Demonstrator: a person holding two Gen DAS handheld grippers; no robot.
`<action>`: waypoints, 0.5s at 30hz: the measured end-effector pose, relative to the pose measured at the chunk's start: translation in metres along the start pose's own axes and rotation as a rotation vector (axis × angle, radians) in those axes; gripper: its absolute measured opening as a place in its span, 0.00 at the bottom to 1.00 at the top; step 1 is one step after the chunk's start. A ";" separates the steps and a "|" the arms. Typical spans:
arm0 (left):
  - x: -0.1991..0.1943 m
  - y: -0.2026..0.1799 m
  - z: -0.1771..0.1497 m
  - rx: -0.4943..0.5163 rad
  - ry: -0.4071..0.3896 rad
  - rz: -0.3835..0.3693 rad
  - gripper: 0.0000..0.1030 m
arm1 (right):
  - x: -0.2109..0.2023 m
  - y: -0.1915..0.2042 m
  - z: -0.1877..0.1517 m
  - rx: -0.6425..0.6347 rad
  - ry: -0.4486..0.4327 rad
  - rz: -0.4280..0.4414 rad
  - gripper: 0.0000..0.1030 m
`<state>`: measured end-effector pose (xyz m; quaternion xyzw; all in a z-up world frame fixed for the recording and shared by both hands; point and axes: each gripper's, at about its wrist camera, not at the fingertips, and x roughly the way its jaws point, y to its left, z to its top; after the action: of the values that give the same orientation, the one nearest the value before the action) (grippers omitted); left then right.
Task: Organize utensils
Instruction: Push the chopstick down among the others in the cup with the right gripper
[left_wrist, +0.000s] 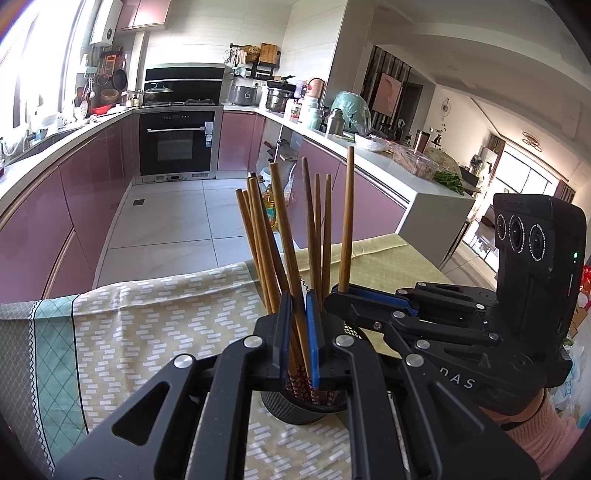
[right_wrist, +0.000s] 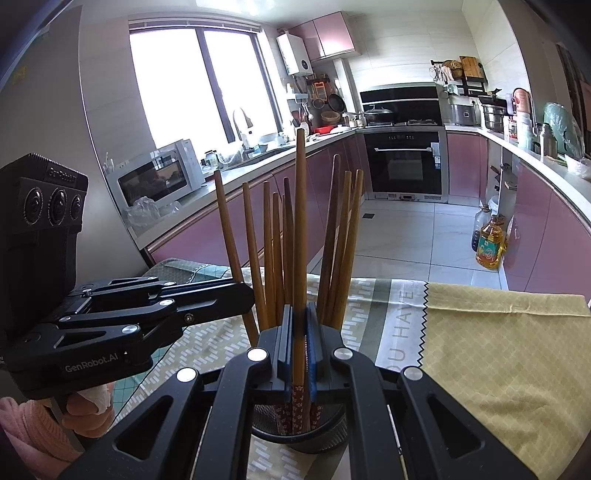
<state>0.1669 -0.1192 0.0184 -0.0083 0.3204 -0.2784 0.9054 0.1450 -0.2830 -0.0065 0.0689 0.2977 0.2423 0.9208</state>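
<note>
Standing by the bench (right_wrist: 498, 332), I saw it draped in patterned cloths (left_wrist: 147, 325), green and beige, with pink kitchen cabinets (right_wrist: 461, 162) and a dark oven (right_wrist: 404, 166) behind. A white microwave (right_wrist: 159, 177) sat on the far counter, and a bottle of cooking oil (right_wrist: 490, 245) stood on the tiled floor.

Near the bench's front edge stood a black mesh cup (left_wrist: 295, 406), upright, holding a fan of brown wooden chopsticks (left_wrist: 317, 229) that leaned apart at their tips. Their lower ends, wrapped in a red floral pattern, sat inside the cup.

The left hand-held gripper (left_wrist: 297, 332) was closed narrow on one leaning chopstick (left_wrist: 284, 229) just above the cup's rim, blue pads pressing its shaft. The right hand-held gripper (right_wrist: 299, 339), coming in from the other side, was clamped on the tallest chopstick (right_wrist: 300, 221), which stood nearly upright with its patterned end down in the cup. A pink sleeve (left_wrist: 546, 424) showed behind that gripper's handle.
</note>
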 end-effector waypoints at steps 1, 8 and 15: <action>0.001 0.001 0.000 -0.001 0.001 0.001 0.08 | 0.001 0.000 0.000 0.000 0.001 0.000 0.06; 0.009 0.001 0.000 -0.003 0.008 0.010 0.09 | 0.004 -0.001 0.003 0.003 0.008 0.001 0.06; 0.011 0.002 0.000 -0.008 0.013 0.017 0.09 | 0.006 0.000 0.004 0.004 0.014 0.001 0.06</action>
<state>0.1750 -0.1234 0.0113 -0.0073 0.3273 -0.2697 0.9056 0.1515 -0.2798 -0.0058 0.0692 0.3044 0.2427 0.9185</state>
